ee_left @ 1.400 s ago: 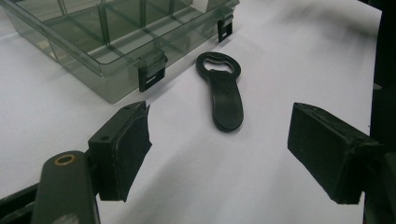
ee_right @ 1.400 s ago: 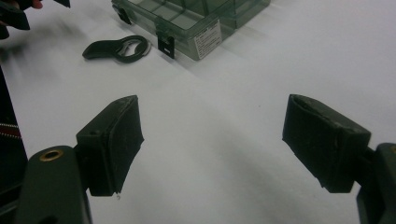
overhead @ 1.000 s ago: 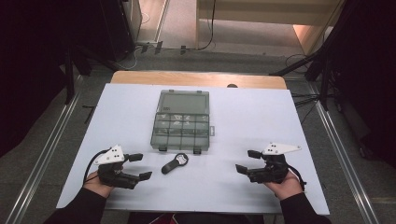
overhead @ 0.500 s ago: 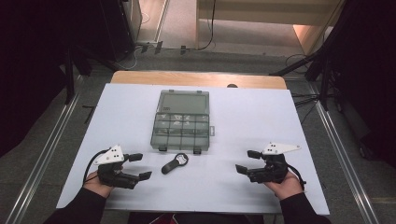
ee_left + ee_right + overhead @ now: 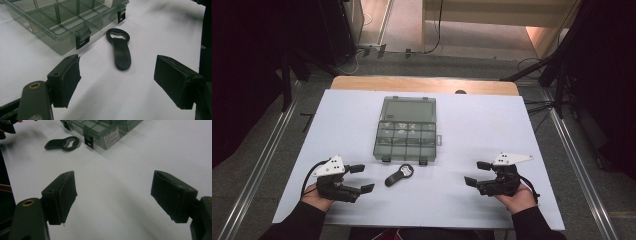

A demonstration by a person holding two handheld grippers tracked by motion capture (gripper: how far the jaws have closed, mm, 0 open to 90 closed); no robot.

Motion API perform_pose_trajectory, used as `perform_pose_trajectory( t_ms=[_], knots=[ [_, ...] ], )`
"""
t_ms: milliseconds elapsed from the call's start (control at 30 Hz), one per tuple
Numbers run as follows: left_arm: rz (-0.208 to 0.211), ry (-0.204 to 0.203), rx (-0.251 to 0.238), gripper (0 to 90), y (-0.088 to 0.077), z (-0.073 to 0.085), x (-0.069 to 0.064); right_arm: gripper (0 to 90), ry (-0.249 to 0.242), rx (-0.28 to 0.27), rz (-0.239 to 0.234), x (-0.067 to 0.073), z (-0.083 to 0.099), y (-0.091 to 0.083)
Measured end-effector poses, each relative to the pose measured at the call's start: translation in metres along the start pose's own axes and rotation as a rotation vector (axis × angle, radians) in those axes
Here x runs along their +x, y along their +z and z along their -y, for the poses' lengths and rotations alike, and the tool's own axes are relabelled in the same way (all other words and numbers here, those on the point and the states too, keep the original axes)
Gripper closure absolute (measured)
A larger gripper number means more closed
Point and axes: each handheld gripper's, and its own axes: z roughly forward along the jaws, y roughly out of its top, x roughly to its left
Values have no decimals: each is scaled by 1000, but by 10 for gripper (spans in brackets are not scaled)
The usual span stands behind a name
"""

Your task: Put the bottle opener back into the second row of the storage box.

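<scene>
Lying on the white table (image 5: 512,125) between both released claws, nearer the left claw (image 5: 362,178): black bottle opener (image 5: 399,175).

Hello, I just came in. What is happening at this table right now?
A person sits at a white table with a two-jaw gripper in each hand. The left gripper and the right gripper both rest near the table's front edge, jaws open and holding nothing. Between them lies a black bottle opener, untouched. Just behind it stands a clear compartment box with its lid open. Nothing is being handled yet.
</scene>
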Motion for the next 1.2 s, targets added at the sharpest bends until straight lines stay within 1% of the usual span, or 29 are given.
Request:
perform_pose_trajectory(
  t_ms=[167, 233, 400, 500, 600, 733, 900, 1133, 1200],
  knots=[
    [0, 0, 1, 210, 0, 0, 0, 220, -7, -1, 3, 0, -1, 1],
    [0, 1, 0, 210, 0, 0, 0, 220, -21, -2, -6, 0, -2, 2],
    [-1, 6, 3, 210, 0, 0, 0, 220, -56, 4, -47, 1, -5, 6],
    [-1, 4, 1, 210, 0, 0, 0, 220, -80, 0, -78, 3, -9, 10],
    [-2, 4, 1, 210, 0, 0, 0, 220, -104, 1, -98, 3, -13, 15],
    [-1, 4, 2, 210, 0, 0, 0, 220, -115, 15, -121, 4, -16, 22],
    [-1, 4, 4, 210, 0, 0, 0, 220, -132, 20, -135, 6, -20, 27],
    [-1, 4, 4, 210, 0, 0, 0, 220, -136, 19, -149, 8, -28, 33],
    [-1, 5, 4, 210, 0, 0, 0, 220, -128, 26, -153, 9, -31, 35]
  ],
)
